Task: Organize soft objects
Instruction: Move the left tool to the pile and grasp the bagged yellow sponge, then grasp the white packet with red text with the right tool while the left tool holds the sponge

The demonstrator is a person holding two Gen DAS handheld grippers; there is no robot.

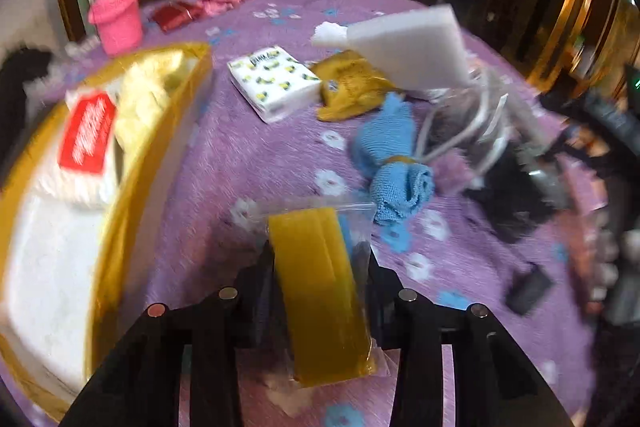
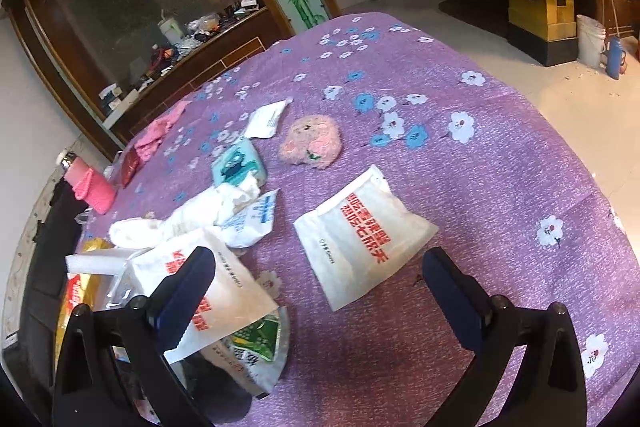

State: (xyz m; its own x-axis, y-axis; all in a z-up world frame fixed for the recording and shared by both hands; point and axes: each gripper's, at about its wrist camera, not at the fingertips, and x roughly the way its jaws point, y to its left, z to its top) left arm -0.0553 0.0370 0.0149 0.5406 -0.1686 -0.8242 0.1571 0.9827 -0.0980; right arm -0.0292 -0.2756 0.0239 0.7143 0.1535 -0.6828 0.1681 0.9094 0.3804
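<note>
**Yellow pack heading for the box**

The left gripper (image 1: 320,263) is clenching a yellow cloth pack (image 1: 320,291) in a clear zip bag, carrying it lengthwise between the fingers, above the purple tablecloth (image 1: 256,163). The grip sits near the pack's middle, likely so the limp bag is not drooping at either end. To the left, a gold-rimmed box (image 1: 108,227) is already holding a white pack with a red label (image 1: 86,135) and some pale yellow fabric (image 1: 148,95); judging by that, the box is serving as the collecting place, and the yellow pack seems bound for it.

The right gripper (image 2: 320,275) is hovering with jaws spread wide and nothing between them, over a white bag with red print (image 2: 360,239). A pink plush (image 2: 312,143) and a blue cloth (image 1: 396,163) are lying loose on the tablecloth, probably awaiting their turn.
</note>
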